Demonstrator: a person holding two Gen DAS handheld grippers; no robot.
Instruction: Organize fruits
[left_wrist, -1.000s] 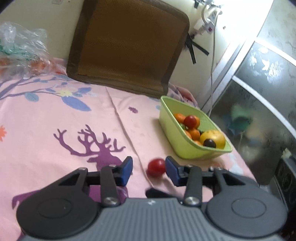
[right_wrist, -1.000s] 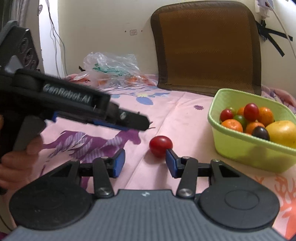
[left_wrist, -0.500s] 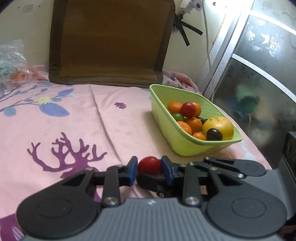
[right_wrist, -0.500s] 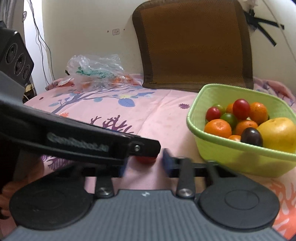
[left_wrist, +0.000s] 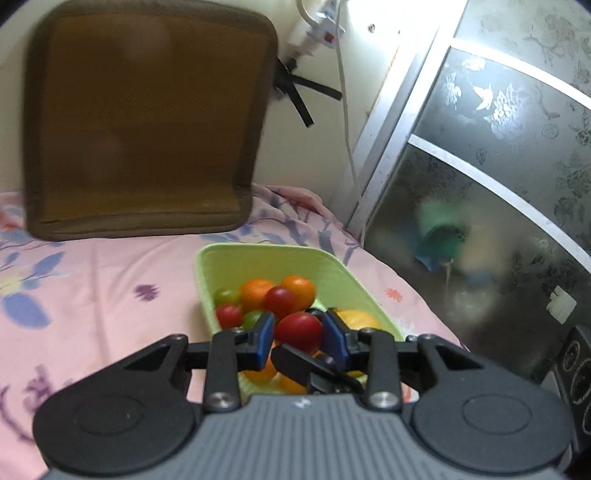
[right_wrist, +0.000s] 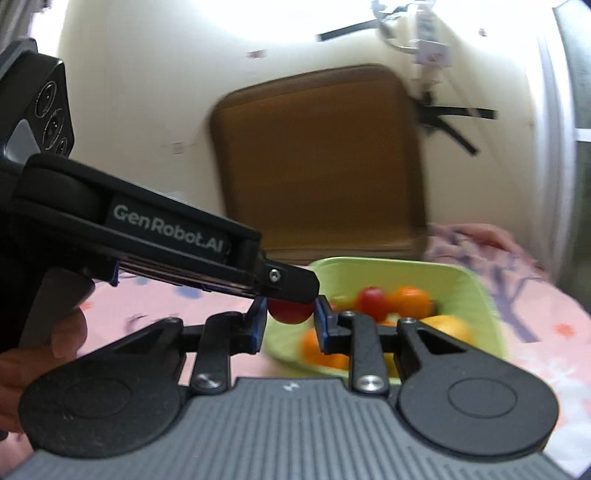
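A red tomato (left_wrist: 298, 330) hangs over the near end of the green basket (left_wrist: 258, 258), between the blue pads of my left gripper (left_wrist: 298, 332). Those jaws are opening slightly, and the pads still touch the fruit. In the right wrist view the same tomato (right_wrist: 290, 313) sits between the pads of my right gripper (right_wrist: 290, 321), which is shut on it. The left gripper's black finger (right_wrist: 291, 282) lies across the top of the tomato. The basket (right_wrist: 480, 295) holds oranges, small tomatoes and a yellow fruit.
A brown cushion (left_wrist: 147, 122) leans on the wall behind the basket. A patterned glass door (left_wrist: 498, 184) and a hanging white cable (left_wrist: 345, 110) stand on the right. The pink sheet (left_wrist: 92, 288) stretches left. A hand (right_wrist: 37, 362) holds the left gripper.
Both grippers closed on the red tomato that lay on the sheet. They lifted it together and carried it toward the basket, which now lies right behind it.
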